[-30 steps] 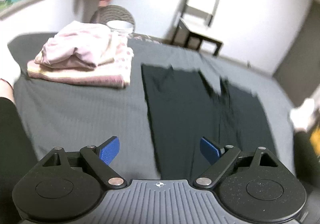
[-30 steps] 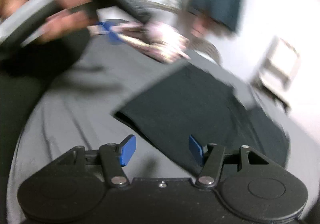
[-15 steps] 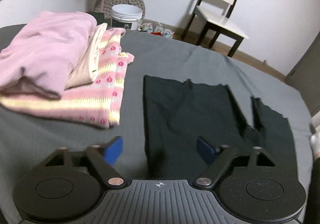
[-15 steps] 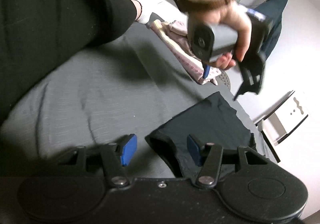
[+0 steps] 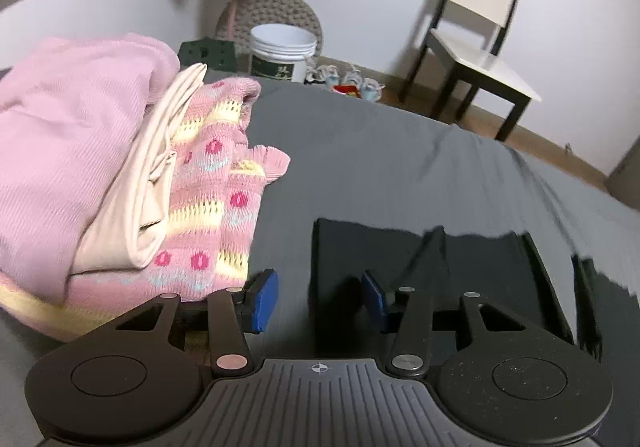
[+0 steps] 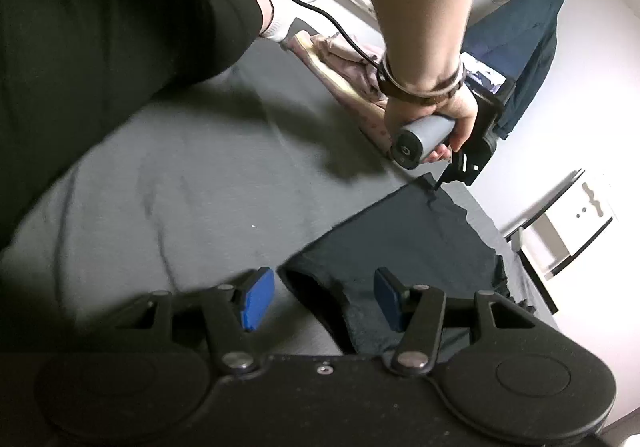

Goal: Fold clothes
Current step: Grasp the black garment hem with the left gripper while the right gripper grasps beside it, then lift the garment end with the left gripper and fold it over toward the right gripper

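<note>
left wrist view: my left gripper (image 5: 319, 301) stood open at a corner of the black garment (image 5: 440, 271), spread flat on the grey bed (image 5: 380, 151) beside folded pink clothes (image 5: 100, 167). my right gripper (image 6: 320, 297) gaped over another corner.

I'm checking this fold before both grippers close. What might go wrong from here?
The left gripper sits open close beside the striped pink knitted sweater, so it might snag that instead of the flat dark garment. The right gripper straddles a curled corner and may pinch one layer only.
</note>
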### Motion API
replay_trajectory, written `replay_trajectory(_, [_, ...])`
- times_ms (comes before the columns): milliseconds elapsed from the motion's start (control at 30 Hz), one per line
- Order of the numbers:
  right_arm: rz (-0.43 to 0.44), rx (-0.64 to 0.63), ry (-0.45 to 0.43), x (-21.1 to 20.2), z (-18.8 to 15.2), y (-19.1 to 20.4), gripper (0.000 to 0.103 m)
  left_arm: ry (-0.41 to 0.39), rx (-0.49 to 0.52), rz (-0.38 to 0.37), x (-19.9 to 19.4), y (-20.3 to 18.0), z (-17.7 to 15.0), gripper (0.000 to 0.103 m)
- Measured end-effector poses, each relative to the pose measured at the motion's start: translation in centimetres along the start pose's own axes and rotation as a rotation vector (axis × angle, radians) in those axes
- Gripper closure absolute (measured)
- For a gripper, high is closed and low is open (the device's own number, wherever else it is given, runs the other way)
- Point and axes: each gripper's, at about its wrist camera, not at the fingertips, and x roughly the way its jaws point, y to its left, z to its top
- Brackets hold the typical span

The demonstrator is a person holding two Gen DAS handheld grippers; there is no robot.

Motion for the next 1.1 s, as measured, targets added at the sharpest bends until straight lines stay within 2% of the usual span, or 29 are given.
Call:
replay_trajectory(100, [-0.011,-0.002,-0.002,0.1,0.0,0.3,0.051,-0.014,0.026,0.036,0.7,-1.0,0.2,0.072])
replay_trajectory(167, [-0.023,-0.011,-0.009,0.2,0.1,0.7,0.052,-0.019,0.015,0.029,0.9,-1.4,0.3,0.083])
replay_trajectory(233, [-0.032,-0.012,-0.014,0.2,0.1,0.8,0.052,-0.025,0.008,0.035,1.1,-1.7,0.4,0.099])
replay_trajectory(367, [-0.058,0.017,-0.003,0.4,0.0,0.5,0.054,-0.041,0.0,0.068,1.4,-2.4,0.4,0.103])
replay_trajectory(467, [-0.059,0.056,0.011,0.7,-0.1,0.0,0.081,-0.047,0.001,0.078,1.2,-2.5,0.5,0.103])
replay_trajectory(567, [-0.046,0.085,0.012,1.2,-0.2,-0.4,0.092,-0.051,0.01,0.091,0.8,-2.5,0.9,0.103])
replay_trajectory(833, [-0.032,0.266,-0.083,-1.8,0.1,-3.9,0.094,-0.078,0.056,0.054,-2.0,-3.8,2.2,0.103])
replay_trajectory(1100, [0.054,0.629,-0.091,-5.2,-2.7,-11.9,0.094,-0.117,0.133,-0.02,-5.8,-8.8,4.0,0.103])
